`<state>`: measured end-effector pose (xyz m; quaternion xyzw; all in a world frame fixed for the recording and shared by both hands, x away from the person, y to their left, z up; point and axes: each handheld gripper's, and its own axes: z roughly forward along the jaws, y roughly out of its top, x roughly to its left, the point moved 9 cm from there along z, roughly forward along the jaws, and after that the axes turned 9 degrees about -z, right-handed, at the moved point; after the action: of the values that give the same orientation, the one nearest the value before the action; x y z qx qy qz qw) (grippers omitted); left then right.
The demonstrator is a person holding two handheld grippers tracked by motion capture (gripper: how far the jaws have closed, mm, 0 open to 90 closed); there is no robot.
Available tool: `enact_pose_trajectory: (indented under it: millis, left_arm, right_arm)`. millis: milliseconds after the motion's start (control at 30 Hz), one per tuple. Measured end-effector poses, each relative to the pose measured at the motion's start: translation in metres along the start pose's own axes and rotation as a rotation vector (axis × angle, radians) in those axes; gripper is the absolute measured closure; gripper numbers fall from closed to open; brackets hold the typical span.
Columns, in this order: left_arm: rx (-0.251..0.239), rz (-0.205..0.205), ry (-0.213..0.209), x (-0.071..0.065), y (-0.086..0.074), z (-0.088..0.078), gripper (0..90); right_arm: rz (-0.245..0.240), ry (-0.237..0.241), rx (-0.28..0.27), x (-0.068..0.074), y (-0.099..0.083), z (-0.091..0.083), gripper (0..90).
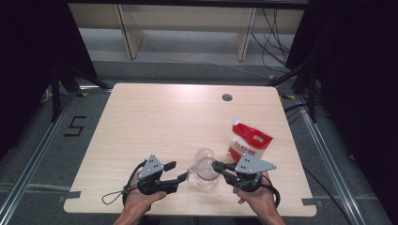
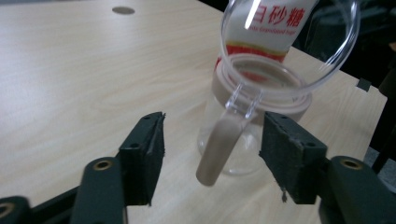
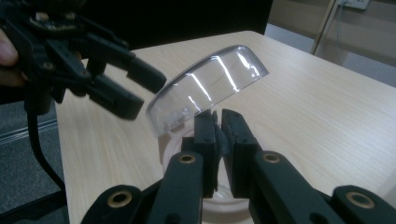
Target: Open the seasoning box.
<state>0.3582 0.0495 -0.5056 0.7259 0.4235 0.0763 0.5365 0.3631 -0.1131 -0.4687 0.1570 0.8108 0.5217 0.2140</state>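
A clear glass jar [image 1: 205, 176] stands near the table's front edge, its hinged clear lid [image 1: 202, 155] swung up. In the left gripper view the jar [image 2: 243, 140] has a beige seal ring and a beige latch lever [image 2: 215, 156] hanging down its side. My left gripper [image 2: 215, 140] is open, one jaw on each side of that lever, and neither pad touches it. From the high view it [image 1: 178, 171] sits just left of the jar. My right gripper [image 3: 218, 130] is shut on the jar's rim under the raised lid [image 3: 210, 88]. It [image 1: 217, 166] reaches in from the right.
A red and white sugar bag [image 1: 250, 140] lies just behind and to the right of the jar. The wooden table [image 1: 155, 122] has a round cable hole [image 1: 227, 97] at the back. Black curtains and shelving stand beyond the table.
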Motion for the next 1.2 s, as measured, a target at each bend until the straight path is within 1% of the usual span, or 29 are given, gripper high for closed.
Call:
enact_pose_trajectory:
  millis: [33,67,100,133,200,233,267,300,333,367,400,433,500,533,567,633,667,733,767,800,833,867,900,967,1000,1033,1067,1167,1200]
  left_arm:
    - [0.012,-0.006,0.011,0.001,-0.003,-0.001,35.7]
    - [0.015,-0.010,0.001,0.000,-0.006,0.000,34.2]
    - [0.025,-0.014,0.014,0.001,-0.008,-0.001,32.1]
    - [0.030,-0.017,0.013,0.001,-0.010,-0.002,32.1]
    - [0.036,0.003,0.003,0.002,-0.012,-0.003,30.0]
    - [0.036,-0.003,0.016,0.002,-0.013,-0.004,29.2]
    - [0.041,0.005,0.020,0.003,-0.014,-0.005,28.3]
    - [0.040,0.001,0.027,0.004,-0.015,-0.006,27.3]
    - [0.047,0.003,0.028,0.005,-0.017,-0.007,26.4]
    - [0.053,0.013,0.030,0.005,-0.018,-0.009,25.6]
    - [0.055,0.015,0.029,0.006,-0.020,-0.009,24.9]
    - [0.062,0.009,0.034,0.006,-0.022,-0.010,24.0]
    - [0.062,0.010,0.036,0.008,-0.024,-0.012,22.3]
    - [0.058,-0.002,0.029,0.008,-0.025,-0.012,22.3]
    - [0.061,0.005,0.028,0.009,-0.026,-0.013,21.8]
    - [0.059,0.004,0.041,0.011,-0.027,-0.015,21.4]
    - [0.060,0.005,0.038,0.011,-0.028,-0.015,20.9]
    - [0.060,-0.003,0.047,0.013,-0.029,-0.017,20.6]
    - [0.062,0.013,0.044,0.014,-0.030,-0.017,20.6]
    - [0.061,-0.009,0.049,0.014,-0.032,-0.017,20.4]
    - [0.057,-0.006,0.047,0.014,-0.033,-0.016,20.3]
    - [0.066,0.003,0.054,0.015,-0.034,-0.017,20.1]
    - [0.070,0.021,0.058,0.015,-0.035,-0.017,20.0]
    - [0.066,0.003,0.053,0.015,-0.037,-0.017,19.3]
    - [0.061,-0.003,0.043,0.014,-0.037,-0.017,18.4]
    - [0.052,-0.004,0.041,0.014,-0.037,-0.016,17.1]
    - [0.056,0.003,0.040,0.015,-0.038,-0.017,16.3]
    - [0.057,0.008,0.037,0.014,-0.040,-0.017,15.5]
    - [0.051,0.002,0.036,0.013,-0.040,-0.016,15.4]
  right_arm:
    - [-0.014,-0.004,0.002,0.000,0.001,0.001,85.1]
    - [-0.017,0.007,0.002,0.002,0.003,0.003,85.1]
    - [-0.026,-0.010,-0.011,0.002,0.006,0.006,85.0]
    - [-0.026,-0.010,-0.011,0.002,0.006,0.006,85.0]
    - [-0.024,0.017,0.000,0.006,0.007,0.008,85.0]
    - [-0.023,0.013,-0.002,0.007,0.008,0.010,85.0]
    - [-0.029,0.021,0.000,0.008,0.009,0.011,85.0]
    - [-0.024,0.027,-0.002,0.010,0.010,0.013,85.0]
    - [-0.023,0.013,-0.012,0.010,0.011,0.014,85.0]
    - [-0.021,0.014,-0.009,0.010,0.011,0.015,84.9]
    - [-0.027,0.034,-0.003,0.012,0.012,0.016,84.9]
    - [-0.031,0.027,-0.007,0.013,0.012,0.017,84.9]
    - [-0.030,0.031,-0.009,0.014,0.013,0.019,84.9]
    - [-0.035,0.039,-0.004,0.015,0.013,0.019,84.9]
    - [-0.034,0.030,-0.011,0.016,0.014,0.021,84.9]
    - [-0.043,0.028,-0.003,0.016,0.014,0.021,84.9]
    - [-0.023,0.041,-0.001,0.019,0.014,0.022,84.7]
    - [-0.033,0.032,-0.006,0.018,0.015,0.023,84.6]
    - [-0.030,0.026,-0.015,0.019,0.016,0.024,84.3]
    - [-0.044,0.043,-0.005,0.020,0.015,0.024,84.1]
    - [-0.033,0.036,-0.017,0.022,0.016,0.026,83.9]
    - [-0.033,0.044,-0.001,0.023,0.015,0.026,83.7]
    - [-0.034,0.050,-0.004,0.024,0.015,0.027,83.5]
    - [-0.055,0.050,-0.012,0.024,0.016,0.028,82.9]
    - [-0.025,0.037,-0.006,0.025,0.016,0.027,82.4]
    - [-0.033,0.034,-0.014,0.023,0.016,0.027,81.6]
    - [-0.031,0.046,-0.004,0.023,0.015,0.025,80.6]
    - [-0.035,0.042,-0.019,0.022,0.016,0.024,77.0]
    - [-0.033,0.046,-0.021,0.023,0.015,0.024,74.9]
